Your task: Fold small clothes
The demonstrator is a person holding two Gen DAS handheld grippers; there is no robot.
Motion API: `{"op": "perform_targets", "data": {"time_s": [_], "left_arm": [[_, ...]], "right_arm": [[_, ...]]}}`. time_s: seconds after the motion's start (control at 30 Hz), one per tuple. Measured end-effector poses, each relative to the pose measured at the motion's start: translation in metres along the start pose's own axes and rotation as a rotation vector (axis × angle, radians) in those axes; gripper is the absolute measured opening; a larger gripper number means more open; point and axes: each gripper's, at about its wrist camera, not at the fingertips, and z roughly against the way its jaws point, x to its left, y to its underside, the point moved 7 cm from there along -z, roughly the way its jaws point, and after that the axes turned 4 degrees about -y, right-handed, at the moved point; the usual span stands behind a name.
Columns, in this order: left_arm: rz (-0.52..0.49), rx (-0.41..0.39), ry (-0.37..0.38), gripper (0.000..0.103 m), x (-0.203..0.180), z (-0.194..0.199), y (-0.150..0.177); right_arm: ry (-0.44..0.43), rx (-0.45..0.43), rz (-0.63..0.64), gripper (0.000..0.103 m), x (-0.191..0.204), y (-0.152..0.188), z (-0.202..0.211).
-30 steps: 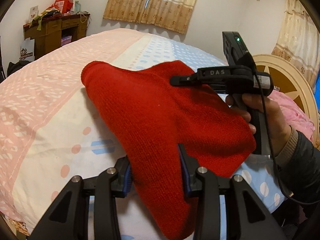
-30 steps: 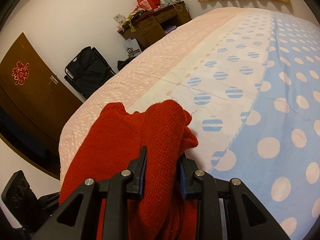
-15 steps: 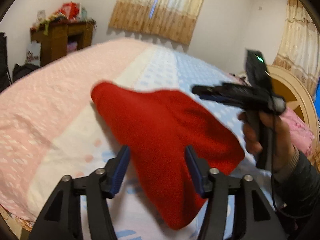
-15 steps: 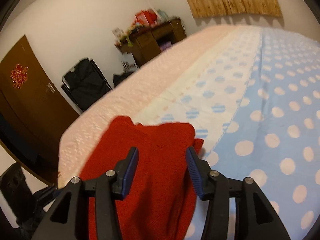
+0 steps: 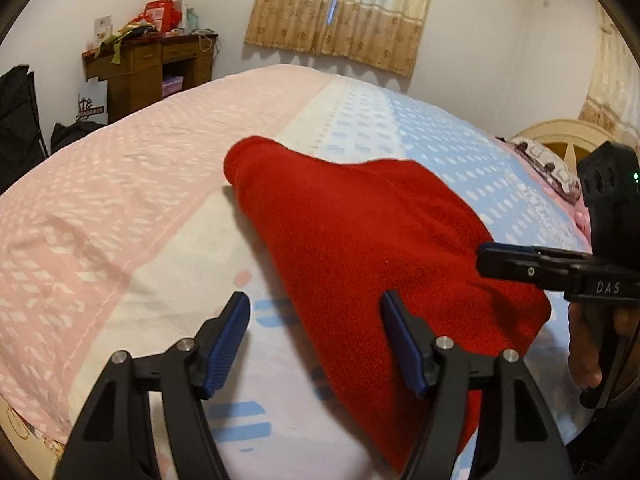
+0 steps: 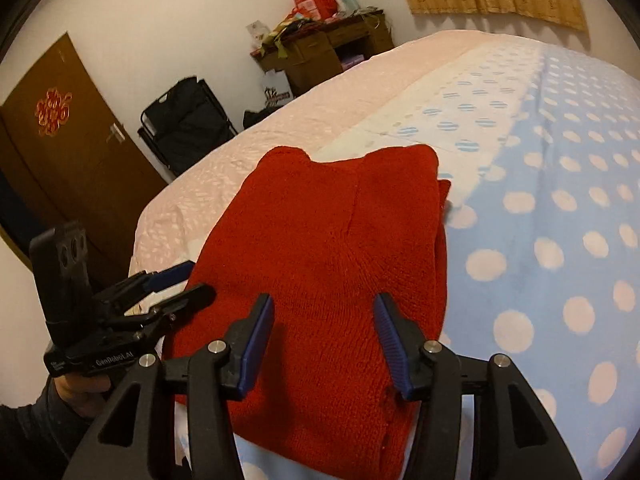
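Note:
A red knitted garment (image 5: 360, 232) lies folded on the bed's spotted sheet (image 5: 120, 200). My left gripper (image 5: 314, 300) hangs just short of its near edge. Its jaws are opening, and only the garment's left edge lies between the blue pads, unpressed. In the right wrist view the same red garment (image 6: 340, 220) lies flat with my right gripper (image 6: 323, 300) open over its near end, pads apart from the knit. The right gripper (image 5: 486, 258) shows side-on at the garment's right side. The left gripper (image 6: 194, 280) is at the garment's left edge.
A wooden desk (image 5: 148, 64) piled with clutter stands beyond the bed's far left corner. A black folding chair (image 6: 188, 120) and a brown door (image 6: 60, 140) are by the wall. A cream headboard (image 5: 560, 140) and a pink pillow (image 5: 576, 200) lie to the right.
Both grippers were shut on the lifted red garment; they have opened and drawn back. The garment has dropped and now lies flat and folded on the bed.

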Motion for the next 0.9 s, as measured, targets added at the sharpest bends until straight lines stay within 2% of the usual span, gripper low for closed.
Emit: {"op": "perform_targets", "data": {"time_s": [0.13,0.23,0.37,0.5,0.53,0.6,0.63,0.73,0.9], "left_arm": [[0.021,-0.023,-0.016,0.081,0.003,0.004,0.003],[0.044,-0.029,-0.015,0.082,0.005,0.011,0.0],[-0.025,-0.068,-0.054,0.083,-0.003,0.03,-0.006],[-0.026,-0.102,-0.048,0.083,-0.007,0.045,-0.012],[-0.026,-0.114,-0.045,0.084,-0.008,0.051,-0.015],[-0.026,-0.145,-0.048,0.096,-0.009,0.062,-0.02],[-0.028,-0.168,-0.051,0.098,-0.011,0.069,-0.023],[-0.054,-0.205,-0.043,0.099,-0.017,0.082,-0.029],[-0.072,-0.247,-0.023,0.099,-0.026,0.097,-0.036]], "right_arm": [[0.019,-0.027,0.037,0.053,0.001,0.003,-0.002],[0.051,-0.034,0.044,0.053,0.008,0.003,0.002],[0.071,-0.055,0.019,0.06,0.014,0.002,0.016],[0.101,-0.085,-0.036,0.061,0.015,0.002,0.03],[0.121,-0.101,-0.05,0.061,0.015,0.003,0.037],[0.182,-0.131,-0.051,0.064,0.018,0.003,0.052],[0.217,-0.149,-0.041,0.066,0.02,0.002,0.061],[0.277,-0.195,-0.013,0.066,0.03,0.001,0.083],[0.304,-0.232,0.041,0.067,0.051,-0.001,0.105]]}}
